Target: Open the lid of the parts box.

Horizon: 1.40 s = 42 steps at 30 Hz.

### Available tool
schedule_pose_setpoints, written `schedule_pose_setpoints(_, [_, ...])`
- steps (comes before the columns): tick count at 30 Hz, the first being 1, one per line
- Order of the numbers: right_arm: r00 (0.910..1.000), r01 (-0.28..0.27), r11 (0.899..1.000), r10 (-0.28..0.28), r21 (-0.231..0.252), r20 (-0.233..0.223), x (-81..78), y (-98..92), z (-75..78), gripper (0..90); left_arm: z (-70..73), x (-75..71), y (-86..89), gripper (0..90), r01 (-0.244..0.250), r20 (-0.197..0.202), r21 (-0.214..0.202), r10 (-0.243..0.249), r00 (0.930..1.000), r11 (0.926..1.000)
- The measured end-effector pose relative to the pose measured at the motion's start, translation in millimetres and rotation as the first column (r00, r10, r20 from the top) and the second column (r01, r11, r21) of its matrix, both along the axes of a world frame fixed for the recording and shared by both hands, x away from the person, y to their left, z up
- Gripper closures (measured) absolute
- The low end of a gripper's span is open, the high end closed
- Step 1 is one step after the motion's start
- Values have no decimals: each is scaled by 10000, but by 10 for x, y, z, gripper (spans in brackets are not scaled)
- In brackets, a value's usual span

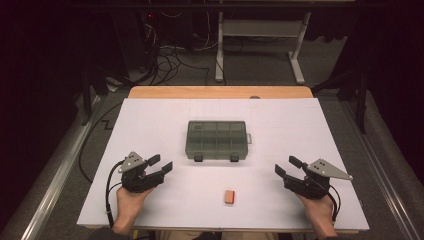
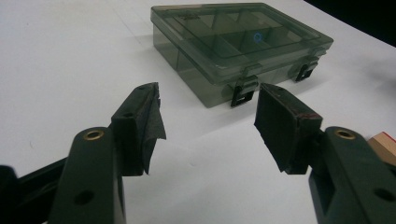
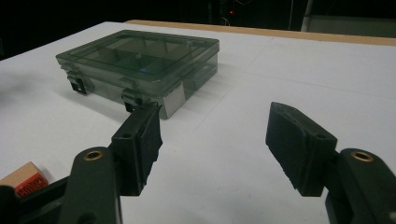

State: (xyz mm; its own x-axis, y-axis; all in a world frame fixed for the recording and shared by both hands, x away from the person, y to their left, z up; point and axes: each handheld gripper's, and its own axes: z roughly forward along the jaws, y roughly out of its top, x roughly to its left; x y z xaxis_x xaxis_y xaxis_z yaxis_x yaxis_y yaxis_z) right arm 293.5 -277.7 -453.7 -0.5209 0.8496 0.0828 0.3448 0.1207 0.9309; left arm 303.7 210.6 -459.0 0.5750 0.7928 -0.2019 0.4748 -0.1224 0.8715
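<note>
A smoky translucent compartment box lies shut in the middle of the white table, its two black latches facing me. The same box stands ahead of the left gripper's jaws, and the box sits ahead and left of the right gripper's jaws. A small orange-and-tan block lies near the front edge, between the hands. My left gripper rests open at the front left, nothing between its jaws. My right gripper rests open at the front right, likewise holding nothing.
The white sheet covers a wooden table. Beyond the far edge stand a white desk frame and loose cables on the floor. The block's corner shows at the right of the left gripper view, and the block at the lower left of the right gripper view.
</note>
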Motion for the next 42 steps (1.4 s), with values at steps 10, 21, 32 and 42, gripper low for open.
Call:
schedule_pose_setpoints(10, [9999,-108,9999,108,4,-52,56,48,-13,356,-9,45,-39,410,40,-31,0,-40,10000,10000])
schedule_pose_setpoints(21, [9999,-141,9999,141,-5,-73,93,80,-18,358,-16,88,-92,412,117,-46,41,-117,9999,9999])
schedule_pose_setpoints(32, [9998,-199,9998,199,-3,-59,104,94,-14,362,-20,128,-146,416,190,-65,128,-189,9998,9997])
schedule_pose_setpoints(42, [9991,-357,9994,357,6,-211,143,142,-10,375,-20,184,-216,420,304,-74,226,-303,9995,9993])
